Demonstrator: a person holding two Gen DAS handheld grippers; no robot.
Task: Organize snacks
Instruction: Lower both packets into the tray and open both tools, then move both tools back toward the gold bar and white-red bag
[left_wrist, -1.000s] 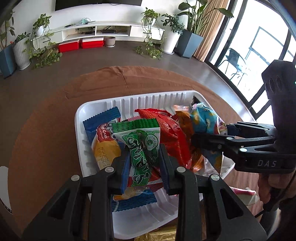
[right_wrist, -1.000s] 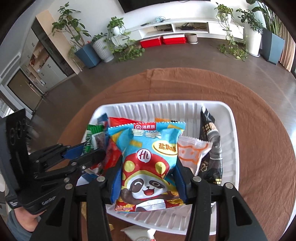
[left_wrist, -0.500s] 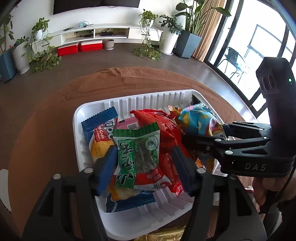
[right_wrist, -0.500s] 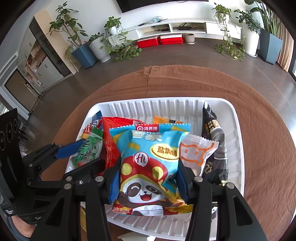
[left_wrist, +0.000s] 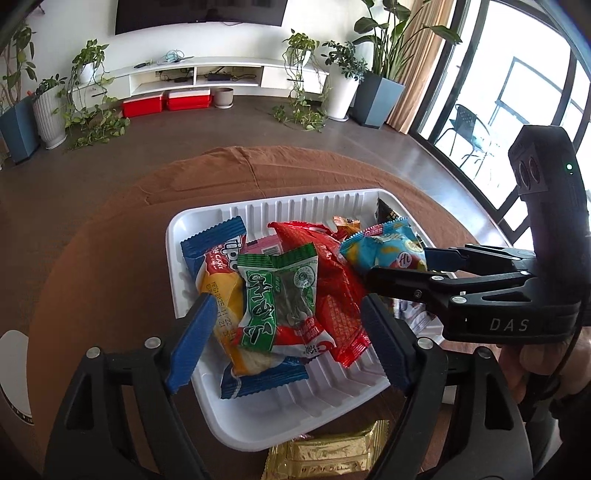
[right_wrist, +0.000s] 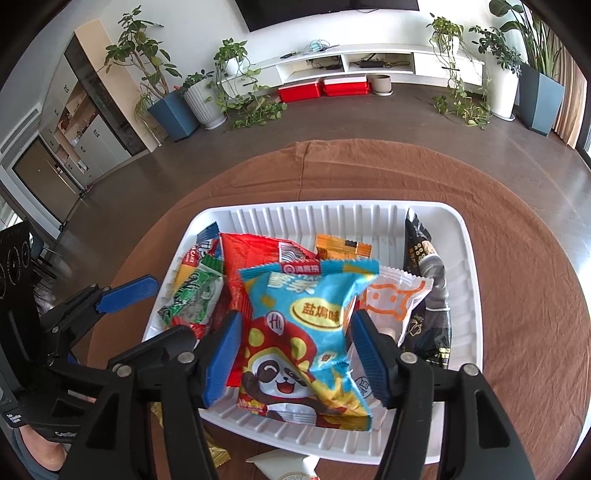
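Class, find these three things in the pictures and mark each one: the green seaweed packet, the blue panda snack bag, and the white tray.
green seaweed packet (left_wrist: 280, 295), left wrist view, middle of its clear window.
blue panda snack bag (right_wrist: 299, 332), right wrist view, centre of its printed front.
white tray (right_wrist: 467, 280), right wrist view, bare right wall.

My left wrist camera is looking steeply down along its claw (left_wrist: 286, 338), close over the white tray (left_wrist: 295, 417); my right one is doing likewise over the same tray (right_wrist: 467, 266). Both are sharing the tray, the brown counter (left_wrist: 110, 266) and the far shelf wall, each catching the other claw (right_wrist: 125, 291).
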